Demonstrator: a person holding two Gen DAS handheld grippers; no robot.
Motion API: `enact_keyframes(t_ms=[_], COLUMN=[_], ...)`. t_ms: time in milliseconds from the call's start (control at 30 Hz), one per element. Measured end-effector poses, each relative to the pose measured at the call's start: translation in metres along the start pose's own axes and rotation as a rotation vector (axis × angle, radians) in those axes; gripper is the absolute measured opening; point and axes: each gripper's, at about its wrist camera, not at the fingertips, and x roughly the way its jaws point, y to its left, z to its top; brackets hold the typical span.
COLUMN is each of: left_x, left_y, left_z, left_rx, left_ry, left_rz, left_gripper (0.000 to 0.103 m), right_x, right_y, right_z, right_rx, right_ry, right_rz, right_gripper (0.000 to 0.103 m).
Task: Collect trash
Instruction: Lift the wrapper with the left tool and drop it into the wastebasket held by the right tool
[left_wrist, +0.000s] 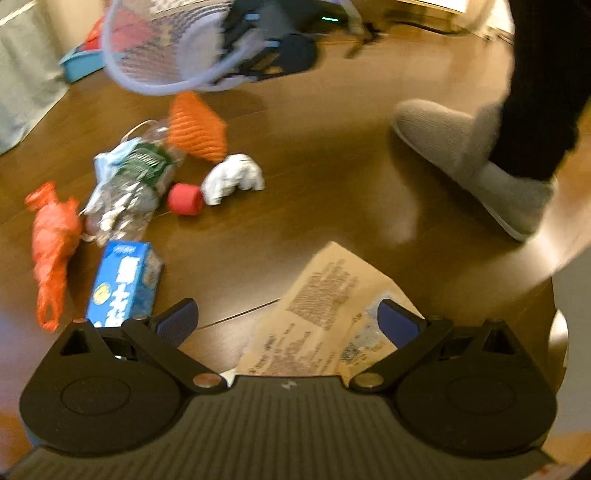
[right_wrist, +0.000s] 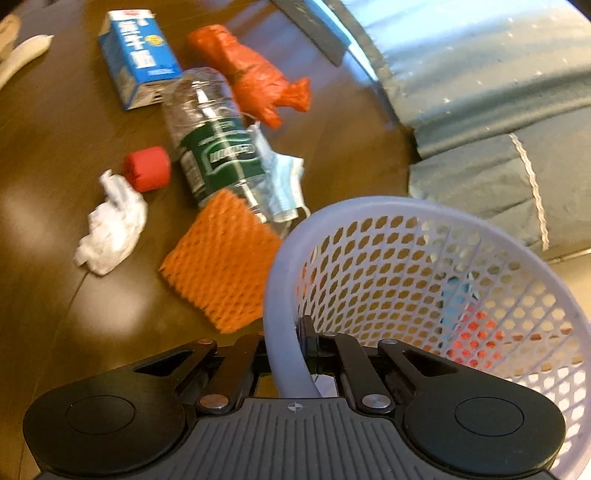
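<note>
trash basket (right_wrist: 424, 280) pinched by right hand-held gripper (right_wrist: 291, 339), bottle (right_wrist: 210, 136) label unreadable

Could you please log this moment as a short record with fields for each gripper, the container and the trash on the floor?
left gripper: open, above a brown paper sheet
right gripper: shut on rim of mesh basket
basket contents: no loose trash visible
floor trash: blue carton, plastic bottle, orange bag, orange foam net, red cap, crumpled tissue, face mask

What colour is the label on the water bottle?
Dark green with white lettering, on the water bottle, clearest in the right wrist view.
</note>
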Motion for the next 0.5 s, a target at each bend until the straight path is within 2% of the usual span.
enact_keyframes(t_ms=[200,367,467,500], left_x=[0.017,0.023,0.024,0.024], left_y=[-0.016,-0.012,-0.007,-0.003], left_z=[-0.005,-0.006,-0.008,-0.008], left_rx=[0.149,0.190,0.215,0.204], left_ry=[0.003,0.041,0.070,0.082], left_rz=[-0.042,-0.073,-0.070,-0.073], left_gripper=[0.093,0.089,0.077,0.076], right_x=[-0.002,-0.006,-0.004,-0.004], right_y=[-0.008,-0.006,-0.006,-0.005], right_z=[0.002,-0.003,-0.002,0.000], right_rx=[0.029,0.059,0.083,0.090], right_ry=[0.017,0.018,0.017,0.014], right_rz=[-0.013,-0.020,-0.015,-0.015], right_gripper=[0.000,0.000,0.000,0.000])
